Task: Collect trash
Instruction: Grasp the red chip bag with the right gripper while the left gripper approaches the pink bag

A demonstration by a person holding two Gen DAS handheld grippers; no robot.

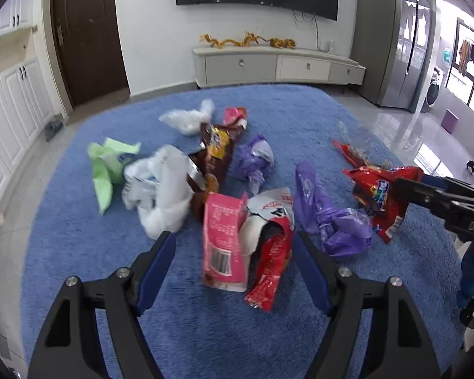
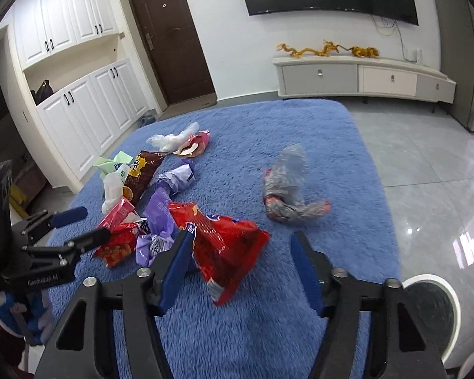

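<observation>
Your left gripper [image 1: 235, 246] hangs over the blue rug [image 1: 79, 252] with its jaws fairly wide; a pink snack packet [image 1: 221, 237] and a red-and-white wrapper [image 1: 271, 252] lie between the fingers, but the pads do not press on them. Your right gripper [image 2: 238, 249] is set narrower, and a red chip bag [image 2: 227, 246] sits between its fingers, close against the left pad, with no clear squeeze on it.

The rest of the trash is spread over the rug. To the left lie a green plastic bag [image 1: 106, 170] and a white plastic bag [image 1: 164, 195]; beyond them a brown snack bag [image 1: 215, 154] and a crumpled purple wrapper [image 1: 256, 161]. A purple plastic bag [image 1: 328, 214] lies between the two grippers. Off to the right, apart from the pile, rests a grey crumpled bag [image 2: 287, 186].
</observation>
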